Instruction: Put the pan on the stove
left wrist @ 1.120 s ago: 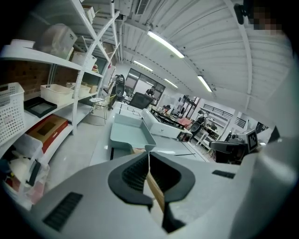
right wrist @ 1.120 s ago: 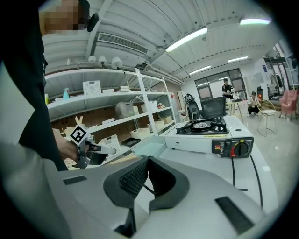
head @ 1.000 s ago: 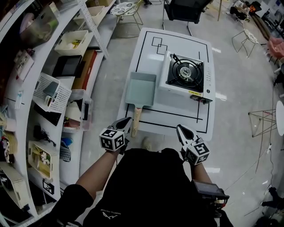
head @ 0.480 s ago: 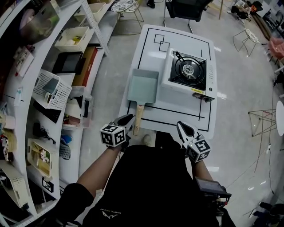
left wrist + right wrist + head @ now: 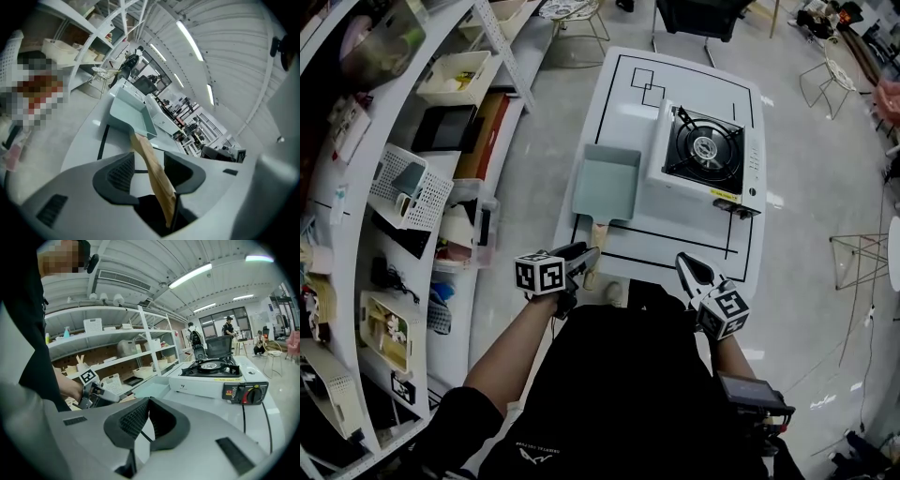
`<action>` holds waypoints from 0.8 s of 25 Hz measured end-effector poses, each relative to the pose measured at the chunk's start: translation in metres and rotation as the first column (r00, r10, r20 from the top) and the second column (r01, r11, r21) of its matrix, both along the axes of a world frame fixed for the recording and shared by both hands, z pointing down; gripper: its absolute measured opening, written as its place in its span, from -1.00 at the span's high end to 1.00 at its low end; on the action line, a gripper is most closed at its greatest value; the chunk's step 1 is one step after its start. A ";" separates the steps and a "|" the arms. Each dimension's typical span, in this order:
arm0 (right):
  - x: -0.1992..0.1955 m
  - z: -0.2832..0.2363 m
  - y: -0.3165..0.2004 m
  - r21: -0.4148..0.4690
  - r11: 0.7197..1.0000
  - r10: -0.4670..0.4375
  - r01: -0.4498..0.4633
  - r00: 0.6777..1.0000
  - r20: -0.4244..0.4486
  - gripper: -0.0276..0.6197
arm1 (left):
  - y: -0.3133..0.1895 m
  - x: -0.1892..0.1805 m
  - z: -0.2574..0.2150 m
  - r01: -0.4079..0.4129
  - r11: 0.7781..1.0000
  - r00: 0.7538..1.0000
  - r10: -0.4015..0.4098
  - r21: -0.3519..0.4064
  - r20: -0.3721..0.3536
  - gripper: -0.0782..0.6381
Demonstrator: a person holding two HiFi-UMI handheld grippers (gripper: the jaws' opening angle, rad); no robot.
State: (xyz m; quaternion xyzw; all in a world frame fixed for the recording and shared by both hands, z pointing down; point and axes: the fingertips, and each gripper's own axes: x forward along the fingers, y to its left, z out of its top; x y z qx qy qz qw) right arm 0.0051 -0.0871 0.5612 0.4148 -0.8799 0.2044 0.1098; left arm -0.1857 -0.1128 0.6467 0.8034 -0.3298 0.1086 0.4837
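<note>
Your left claw (image 5: 149,166) has just been opening. Its jaws now stand wide, with the pan's wooden handle (image 5: 153,180) running between them. The handle lies closer to the right-hand jaw, and neither pad appears to press on it, so nothing is gripped yet. The pan (image 5: 607,183) sits flat on the bench (image 5: 694,80), straight ahead of that claw, with its blue-green tray beyond the handle. The stove (image 5: 705,155) stands ahead and to the right of the left claw, just beside the pan's far side.

Your right claw (image 5: 147,400) has its tips together and holds nothing. It hangs over the near edge of the bench with the stove out ahead of it.

You look to be at the grasping step, and the pan has not been lifted. Next, centre the handle between the pads and close firmly, because the pan's weight sits well ahead of the grip and will likely want to droop. Then raise it clear of the stove's body and burner supports, carry it right, and set it down level over the burner.
</note>
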 end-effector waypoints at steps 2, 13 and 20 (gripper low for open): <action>0.001 0.003 0.000 -0.010 1.000 0.001 -0.001 1.000 -0.001 0.83 | -0.003 0.003 0.001 0.014 0.999 0.997 -0.018 -0.050 -0.073 0.20; 0.013 0.008 0.002 -0.038 0.999 0.024 -0.025 1.000 -0.013 0.83 | -0.015 0.027 0.011 -0.051 0.986 0.984 0.023 -0.156 -0.176 0.17; 0.019 0.010 0.004 -0.044 0.998 0.045 -0.046 0.999 -0.018 0.83 | -0.017 0.035 0.014 -0.069 0.975 0.972 0.019 -0.209 -0.233 0.31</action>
